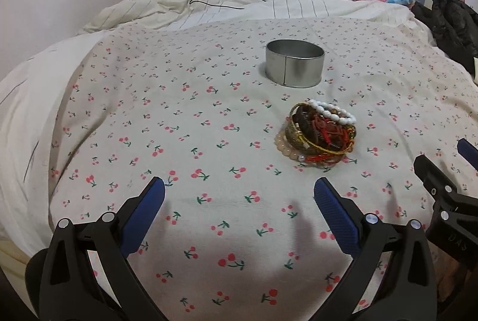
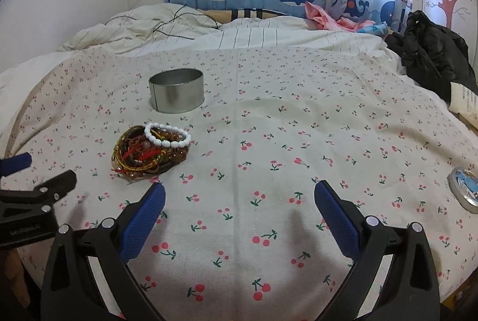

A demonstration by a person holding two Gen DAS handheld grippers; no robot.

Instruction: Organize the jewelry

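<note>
Beaded bracelets lie heaped mid-bed, just before the metal tin. Both my jaws stand apart, empty. My left gripper looks nearer; the heap sits ahead-right of it.

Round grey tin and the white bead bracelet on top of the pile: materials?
Round grey tin: looks like thin sheet metal, dull brushed finish, with a vertical seam down its wall. White bead bracelet: glossy opaque oval beads with highlights, probably plastic or glass; the pictures cannot settle which.
</note>
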